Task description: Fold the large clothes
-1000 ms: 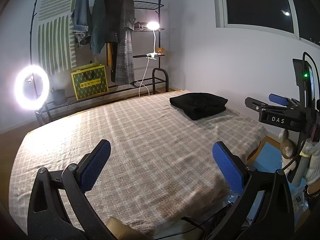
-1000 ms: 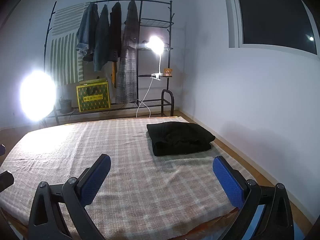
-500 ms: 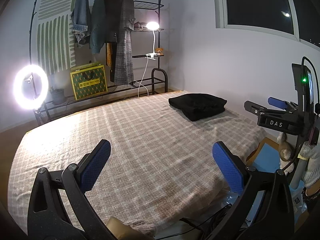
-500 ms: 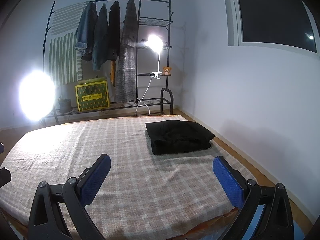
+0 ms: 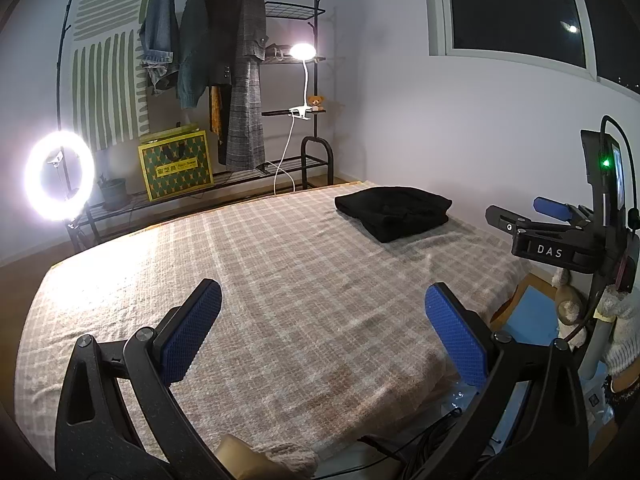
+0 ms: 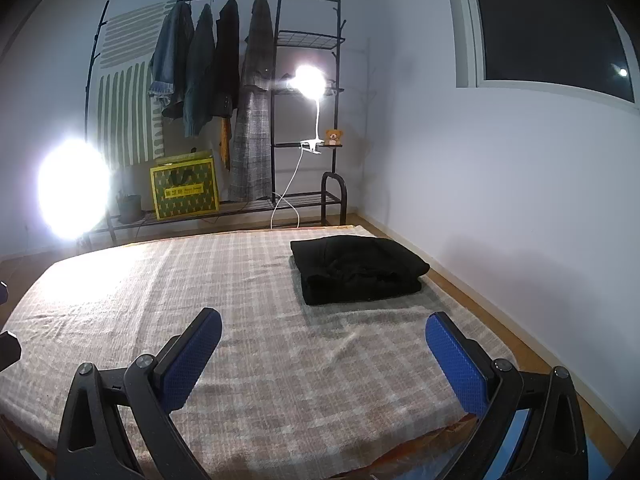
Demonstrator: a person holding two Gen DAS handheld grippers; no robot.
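Right wrist view: black folded garment [image 6: 358,270] on bed [image 6: 240,340], near wall-side edge. Soft, bulky, likely limp; pinch at folded edge. Left gripper [image 5: 324,332], right gripper [image 6: 324,350] jaws wide apart, empty.

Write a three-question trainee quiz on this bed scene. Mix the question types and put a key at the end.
1. True or false: the black garment lies folded on the bed.
2. Multiple choice: the left gripper holds A) the garment, B) a hanger, C) nothing.
3. Fill in: the teddy bear sits on the rack beside a clip ____.

Key: 1 true. 2 C; its jaws stand wide apart over bare blanket, as do those of the right gripper. 3 lamp.
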